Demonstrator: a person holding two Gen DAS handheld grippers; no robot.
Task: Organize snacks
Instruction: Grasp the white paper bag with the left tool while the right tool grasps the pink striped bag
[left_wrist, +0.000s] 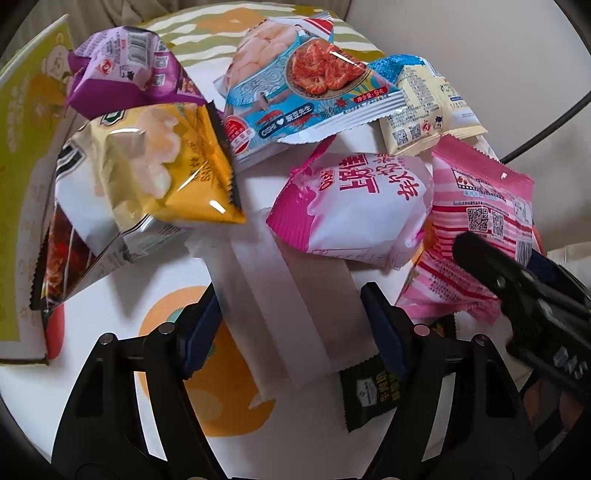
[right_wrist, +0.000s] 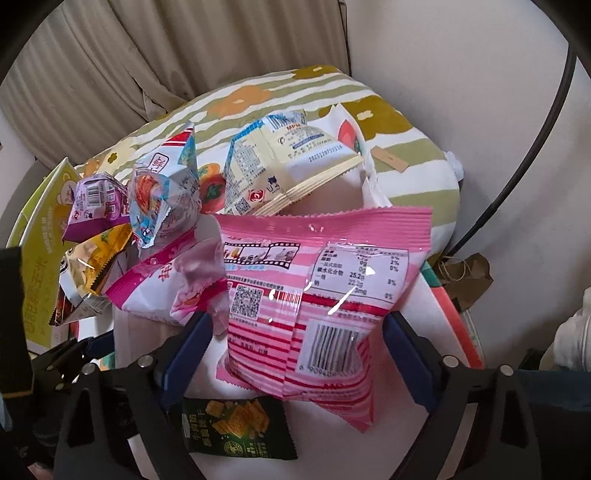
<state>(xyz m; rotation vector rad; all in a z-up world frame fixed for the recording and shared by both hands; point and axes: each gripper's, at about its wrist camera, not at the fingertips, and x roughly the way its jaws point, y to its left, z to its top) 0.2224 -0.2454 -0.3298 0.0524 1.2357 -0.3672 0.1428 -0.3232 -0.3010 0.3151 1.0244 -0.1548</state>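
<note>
Snacks are heaped loose on a floral cloth (right_wrist: 258, 96), green stripes w/ orange flowers, spread over a cushion-like mound; beige curtain (right_wrist: 155, 48) behind, pale wall to the right, a black cable looping down it. So more a soft corner than a proper table, which is prob. why the packets tip every which way.

Yellow-green carton (left_wrist: 26, 155) stands at 9 o'clock of the pile, likely the bin for sorting. A flat white packet (left_wrist: 295, 295) lies at 6 o'clock, under the others.

Biggest bag, the pink striped packet (right_wrist: 325, 295), sits at 3 o'clock of the heap, back side up. Right gripper (right_wrist: 299, 347) straddles it, jaws wide, pads either side but not pressing: lined up for a grab, I'd say, not gripping yet.

Left gripper (left_wrist: 291, 332) straddles the white packet; pads look at its edges, but whether they actually pinch I can't tell.

Then pink-white pouch (left_wrist: 351, 206) centre, blue shrimp packet (left_wrist: 303, 92) at 12, yellow bag (left_wrist: 166, 166) at 10, purple one (left_wrist: 125, 66) at 11, cream packet (left_wrist: 424, 107) at 1. Smallest: dark green biscuit packet (right_wrist: 240, 428), 6 o'clock.
</note>
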